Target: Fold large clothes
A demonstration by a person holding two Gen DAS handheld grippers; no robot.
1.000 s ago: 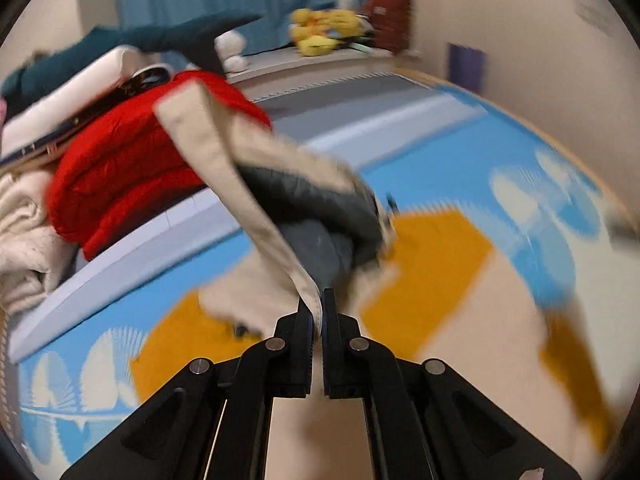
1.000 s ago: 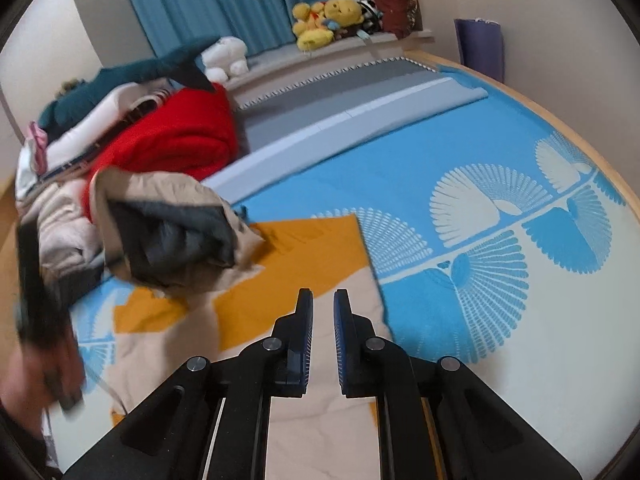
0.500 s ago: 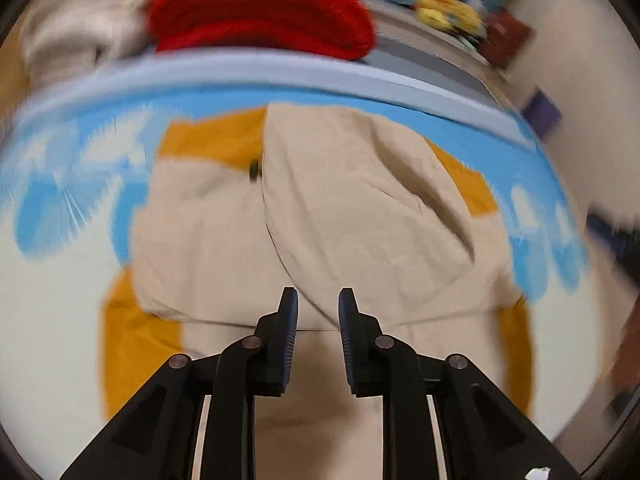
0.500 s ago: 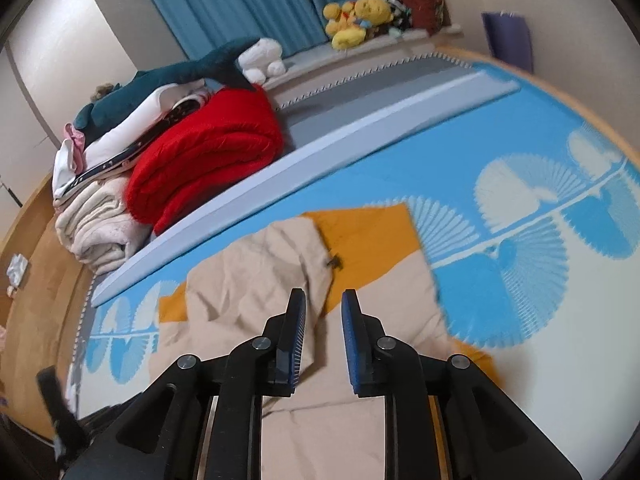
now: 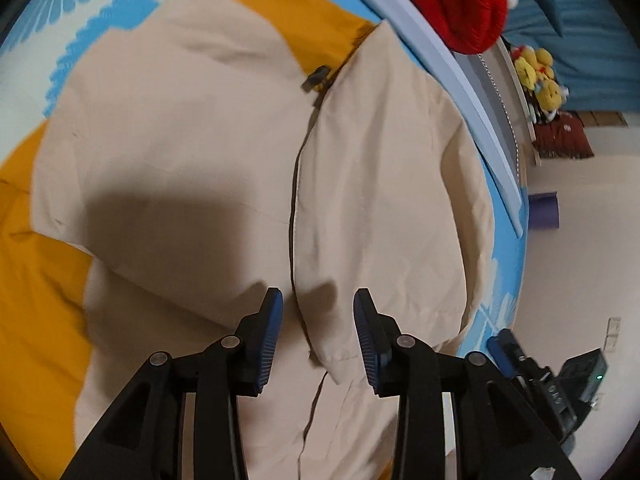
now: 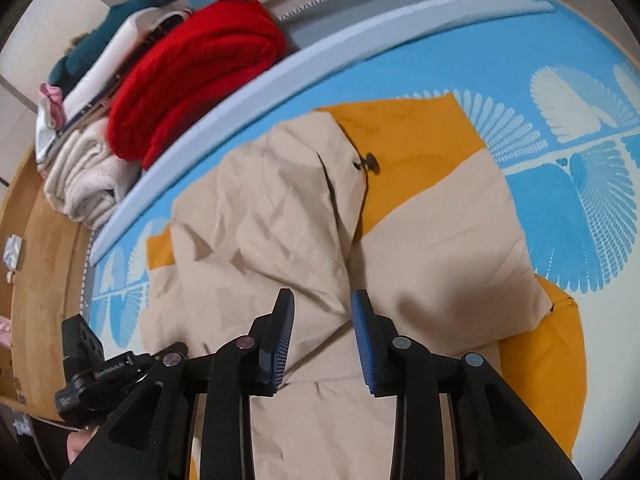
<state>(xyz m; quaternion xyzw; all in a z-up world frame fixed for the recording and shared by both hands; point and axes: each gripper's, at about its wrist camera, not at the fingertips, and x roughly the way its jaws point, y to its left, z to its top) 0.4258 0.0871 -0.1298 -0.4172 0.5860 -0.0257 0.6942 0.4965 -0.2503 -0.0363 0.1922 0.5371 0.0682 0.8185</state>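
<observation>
A large beige and orange garment (image 5: 192,128) lies spread on the blue patterned mat; it also shows in the right wrist view (image 6: 280,216). One beige flap is folded over its middle, with a dark toggle (image 6: 366,162) at its edge. My left gripper (image 5: 318,316) is open and empty, just above the folded flap's seam. My right gripper (image 6: 322,316) is open and empty, above the flap's lower edge. The left gripper's body (image 6: 88,372) shows at the lower left of the right wrist view.
A stack of folded clothes with a red sweater (image 6: 200,76) on top sits past the mat's pale border (image 6: 280,76). Plush toys (image 5: 540,76) and a blue curtain are by the far wall. Wooden floor (image 6: 44,240) runs along the left.
The left gripper let go of the beige flap, which now lies folded on the garment. Both grippers opened wider and moved down close over the garment.
</observation>
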